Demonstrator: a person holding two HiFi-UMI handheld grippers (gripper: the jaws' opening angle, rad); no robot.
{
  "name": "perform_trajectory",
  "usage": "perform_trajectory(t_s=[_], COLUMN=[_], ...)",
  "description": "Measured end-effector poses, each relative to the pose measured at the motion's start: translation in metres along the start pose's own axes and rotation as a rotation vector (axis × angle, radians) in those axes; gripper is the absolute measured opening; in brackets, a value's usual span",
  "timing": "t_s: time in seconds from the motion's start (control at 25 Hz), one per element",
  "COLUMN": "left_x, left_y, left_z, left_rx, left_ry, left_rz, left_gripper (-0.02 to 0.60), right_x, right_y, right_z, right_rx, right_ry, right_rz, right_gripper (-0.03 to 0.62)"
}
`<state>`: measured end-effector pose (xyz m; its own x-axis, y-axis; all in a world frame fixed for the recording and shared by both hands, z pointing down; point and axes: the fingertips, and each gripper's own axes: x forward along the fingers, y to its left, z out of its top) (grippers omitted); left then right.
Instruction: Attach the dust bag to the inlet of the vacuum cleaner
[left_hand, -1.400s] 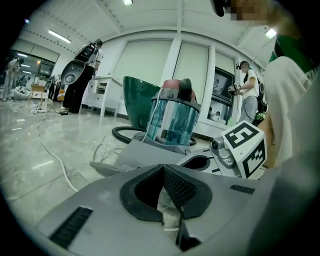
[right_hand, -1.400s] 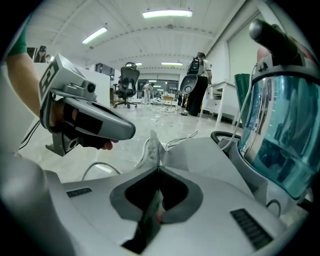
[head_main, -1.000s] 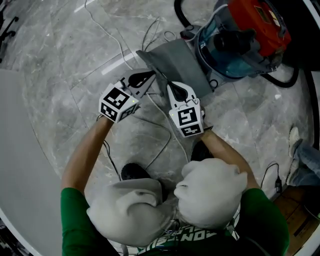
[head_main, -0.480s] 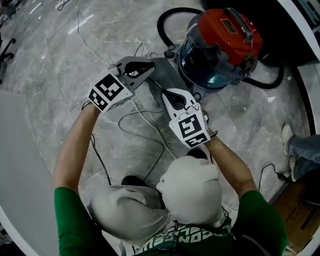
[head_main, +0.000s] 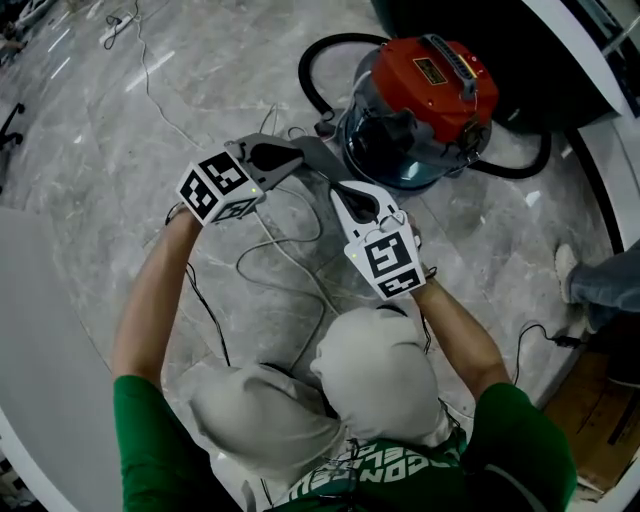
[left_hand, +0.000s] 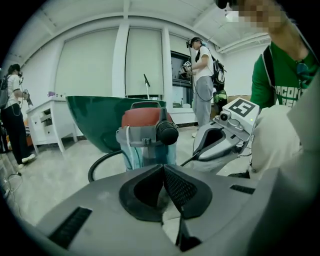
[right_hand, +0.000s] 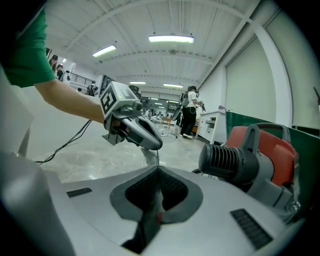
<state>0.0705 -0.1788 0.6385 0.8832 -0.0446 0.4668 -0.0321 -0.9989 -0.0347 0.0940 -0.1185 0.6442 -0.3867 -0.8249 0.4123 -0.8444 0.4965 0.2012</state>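
The vacuum cleaner (head_main: 420, 100) has a red lid and a clear blue drum and stands on the stone floor. Its black round inlet (left_hand: 167, 132) faces me, ribbed in the right gripper view (right_hand: 225, 160). A grey dust bag (head_main: 322, 160) hangs between my two grippers just in front of the drum. My left gripper (head_main: 303, 152) is shut on the bag's left edge, jaws together (left_hand: 163, 167). My right gripper (head_main: 340, 187) is shut on the near edge, and a thin dark strip of bag (right_hand: 150, 220) runs between its pads (right_hand: 158, 170).
A black hose (head_main: 318, 60) loops behind the vacuum. Cables (head_main: 290, 260) trail over the floor under my arms. A person's shoe (head_main: 570, 270) shows at the right. A green curved barrier (left_hand: 95, 120), a white desk (left_hand: 47, 112) and standing people lie beyond.
Both grippers have risen and moved closer to the vacuum, carrying the bag. The bag, earlier spread wide between them, now shows as a narrow strip.
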Motion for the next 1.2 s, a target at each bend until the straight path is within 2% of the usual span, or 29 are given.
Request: perform_trajectory(t_s=[0.24, 0.48, 0.8, 1.04, 1.2], left_x=[-0.006, -0.002, 0.002, 0.002, 0.003], left_y=[-0.008, -0.008, -0.011, -0.006, 0.001], left_z=[0.002, 0.001, 0.011, 0.021, 0.035], left_rx=[-0.002, 0.008, 0.067, 0.076, 0.101], left_ry=[-0.006, 0.004, 0.032, 0.049, 0.067], left_rz=[-0.079, -0.124, -0.174, -0.224, -0.232], left_gripper=[0.024, 0.041, 0.035, 0.023, 0.02], right_x=[-0.004, -0.005, -0.011, -0.014, -0.016], right_y=[-0.003, -0.003, -0.017, -0.028, -0.037], right_z=[0.01, 0.017, 0.02, 0.028, 0.036], right_rx=[0.003, -0.039, -0.013, 0.043, 0.105], right_ry=[-0.011, -0.028, -0.031, -0.048, -0.07], right_rz=[0.005, 0.034, 0.037, 0.006, -0.032], right_gripper=[0.012, 0.012, 0.012, 0.014, 0.014])
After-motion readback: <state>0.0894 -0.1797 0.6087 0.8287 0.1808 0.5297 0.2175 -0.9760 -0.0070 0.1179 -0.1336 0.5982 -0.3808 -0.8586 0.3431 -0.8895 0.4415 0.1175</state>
